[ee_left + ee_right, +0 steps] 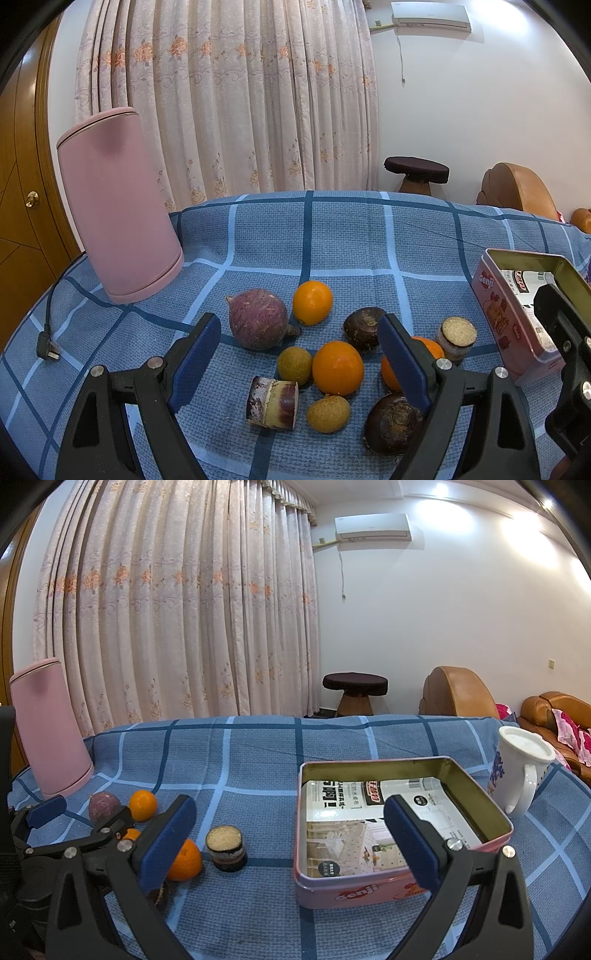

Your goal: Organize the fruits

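Three oranges (337, 367) clustered with two yellow-green longans (328, 413), purple passion fruit (257, 319) at ten o'clock, open pink tin (402, 830) at three o'clock

On the pink outer wall of the tin box (354, 895), the brand "Genji" is printed in white rounded letters on a red patch; the same word is seen on the box's side in the left wrist view (491, 281). A printed paper sheet (369, 812) is laid inside the box, with dark headline characters and a red logo, but none of these can be read clearly.
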Motion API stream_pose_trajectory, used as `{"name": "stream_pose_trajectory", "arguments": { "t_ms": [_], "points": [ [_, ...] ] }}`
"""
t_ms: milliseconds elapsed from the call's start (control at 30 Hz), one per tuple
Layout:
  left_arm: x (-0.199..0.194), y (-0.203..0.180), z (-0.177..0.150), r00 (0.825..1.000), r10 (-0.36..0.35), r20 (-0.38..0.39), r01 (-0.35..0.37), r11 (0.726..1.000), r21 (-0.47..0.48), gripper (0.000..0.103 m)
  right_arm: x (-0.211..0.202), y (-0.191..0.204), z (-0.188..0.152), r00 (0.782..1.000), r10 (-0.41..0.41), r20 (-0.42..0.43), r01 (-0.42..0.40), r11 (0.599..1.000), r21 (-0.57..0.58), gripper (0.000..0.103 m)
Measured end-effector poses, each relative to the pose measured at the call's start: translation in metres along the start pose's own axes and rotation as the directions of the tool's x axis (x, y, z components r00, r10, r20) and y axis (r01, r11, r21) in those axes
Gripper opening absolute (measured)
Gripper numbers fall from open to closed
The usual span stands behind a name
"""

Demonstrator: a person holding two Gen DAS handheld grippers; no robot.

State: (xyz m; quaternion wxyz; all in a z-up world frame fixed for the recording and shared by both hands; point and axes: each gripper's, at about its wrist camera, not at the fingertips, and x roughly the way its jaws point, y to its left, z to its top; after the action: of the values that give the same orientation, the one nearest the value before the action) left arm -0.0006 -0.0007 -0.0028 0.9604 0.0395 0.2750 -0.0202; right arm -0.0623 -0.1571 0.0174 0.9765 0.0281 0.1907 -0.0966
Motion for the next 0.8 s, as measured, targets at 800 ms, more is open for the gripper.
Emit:
{"name": "stream_pose_trajectory", "arguments": {
  "t_ms": [800],
  "points": [
    [0.0010, 0.0034, -0.0023, 1.000, 0.008, 0.011, -0.009, 1.000, 0.022, 0.088, 0.0005, 0.0061, 0.0018, 0.999, 0.043, -0.014, -0.044, 0.999, -0.022, 0.095]
  ]
}}
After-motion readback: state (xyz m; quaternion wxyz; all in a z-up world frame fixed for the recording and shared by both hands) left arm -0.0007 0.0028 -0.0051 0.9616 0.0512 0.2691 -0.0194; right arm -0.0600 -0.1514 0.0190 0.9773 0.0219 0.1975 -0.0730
